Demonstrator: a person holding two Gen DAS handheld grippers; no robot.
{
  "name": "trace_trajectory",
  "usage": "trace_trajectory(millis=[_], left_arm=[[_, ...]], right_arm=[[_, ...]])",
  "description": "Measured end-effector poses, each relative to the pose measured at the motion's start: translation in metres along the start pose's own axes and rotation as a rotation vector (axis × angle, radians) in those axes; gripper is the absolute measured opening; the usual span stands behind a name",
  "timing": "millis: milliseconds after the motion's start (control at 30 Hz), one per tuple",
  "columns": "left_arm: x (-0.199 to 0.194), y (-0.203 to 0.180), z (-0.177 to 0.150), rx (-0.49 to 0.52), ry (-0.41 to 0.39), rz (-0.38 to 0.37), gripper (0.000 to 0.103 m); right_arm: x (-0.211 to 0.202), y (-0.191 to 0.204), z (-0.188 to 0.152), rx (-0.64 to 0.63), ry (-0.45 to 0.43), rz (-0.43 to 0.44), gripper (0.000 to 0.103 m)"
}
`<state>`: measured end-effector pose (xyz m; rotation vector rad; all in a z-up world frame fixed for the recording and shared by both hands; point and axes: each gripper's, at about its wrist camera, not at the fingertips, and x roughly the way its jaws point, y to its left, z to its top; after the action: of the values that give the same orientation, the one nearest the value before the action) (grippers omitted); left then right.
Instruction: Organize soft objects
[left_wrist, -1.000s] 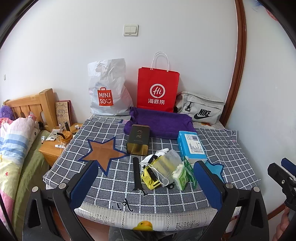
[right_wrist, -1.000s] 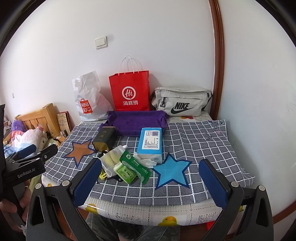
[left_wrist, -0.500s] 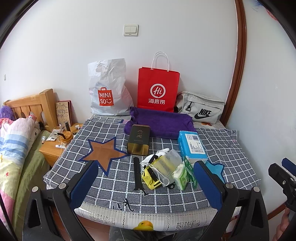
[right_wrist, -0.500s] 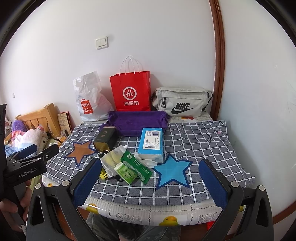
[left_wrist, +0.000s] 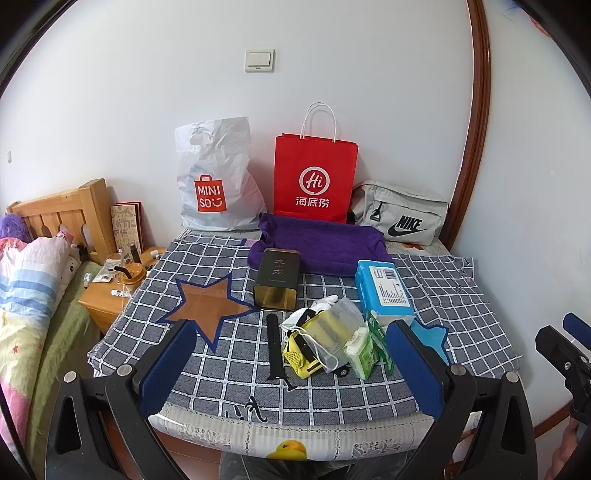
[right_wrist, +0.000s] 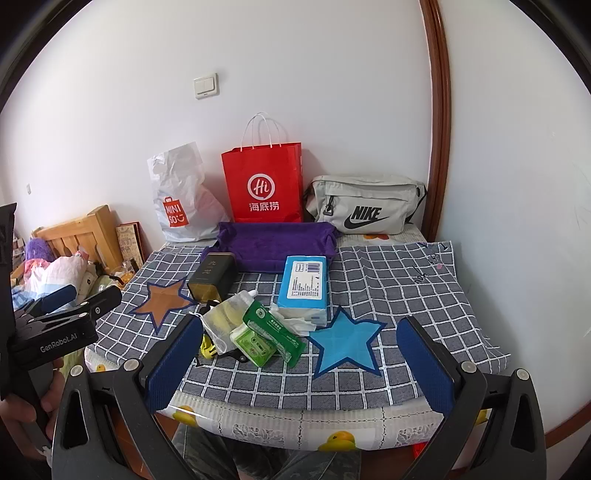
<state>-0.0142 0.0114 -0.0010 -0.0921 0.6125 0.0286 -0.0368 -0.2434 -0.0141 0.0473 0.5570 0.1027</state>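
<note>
We hold both tools back at the near edge of the checked grey tablecloth (right_wrist: 388, 280), nothing touched yet. Our left gripper (left_wrist: 291, 369) stands spread wide and empty; our right gripper (right_wrist: 301, 363) is spread just as wide, pinching nothing.

The soft things sit in one heap at the middle of the table, straight ahead of the left gripper and ahead and to the left of the right one. From the right wrist view the glossy dark green tissue packet (right_wrist: 275, 330) lies with its long axis slanting from far-left to near-right, and the lighter green tissue pack (right_wrist: 253, 343) rests touching it on the near side. The clear plastic pouch with yellow contents (left_wrist: 332, 332) leans on the heap's left half. The blue-and-white wrapped tissue brick (right_wrist: 304, 286) lies behind, long axis running away from us, loose white tissue spilling from its near end.

We judge both grippers about equally near the heap; the right has the clearer look at the green packets. They look crinkly and squashable, so a grip across the short side seems wise. The blue star patch (right_wrist: 345, 341) lies bare just right of the heap.
</note>
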Motion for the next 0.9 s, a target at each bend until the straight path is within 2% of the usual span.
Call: trace_trajectory(millis=[233, 533, 700, 900], left_arm=[[0.001, 0.0, 0.0, 0.002, -0.002, -0.004, 0.103], [0.021, -0.002, 0.0, 0.02, 0.023, -0.022, 0.103], [0.049, 0.004, -0.006, 0.024, 0.082, 0.004, 0.103], [0.085, 0.017, -0.021, -0.001, 0.153, 0.037, 0.103]], right_arm=[[0.001, 0.0, 0.0, -0.001, 0.0, 0.0, 0.103], [0.011, -0.001, -0.002, -0.01, -0.007, 0.014, 0.103], [0.033, -0.002, -0.009, -0.008, 0.023, 0.025, 0.103], [0.076, -0.005, -0.023, -0.01, 0.104, 0.048, 0.103]])
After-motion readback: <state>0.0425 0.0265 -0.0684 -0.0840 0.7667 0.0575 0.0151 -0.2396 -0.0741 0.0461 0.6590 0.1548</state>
